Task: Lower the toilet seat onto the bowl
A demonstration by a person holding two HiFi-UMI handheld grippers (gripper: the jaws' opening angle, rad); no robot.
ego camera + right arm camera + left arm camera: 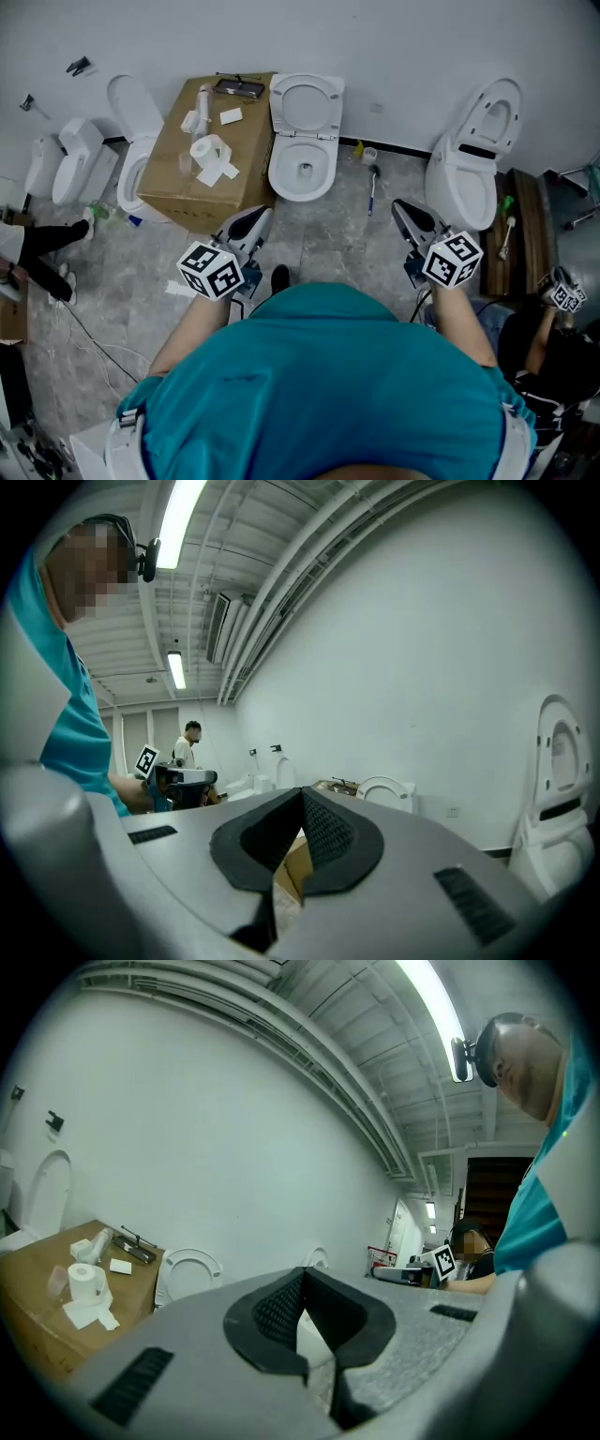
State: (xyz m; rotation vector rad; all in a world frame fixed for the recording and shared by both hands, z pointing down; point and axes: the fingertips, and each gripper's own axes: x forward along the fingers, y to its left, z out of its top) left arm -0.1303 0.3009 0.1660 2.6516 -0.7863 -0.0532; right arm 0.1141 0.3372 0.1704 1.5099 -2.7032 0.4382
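Left tongs [255, 217] and right tongs [401, 208] were both shut, empty, well apart from the raised toilet seat [281, 108] above its bowl [278, 178].

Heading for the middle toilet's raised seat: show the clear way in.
Free: grey tiled floor before the white middle toilet, between brown cardboard box and slim toilet brush. Crowded: the box top, strewn with white paper rolls.
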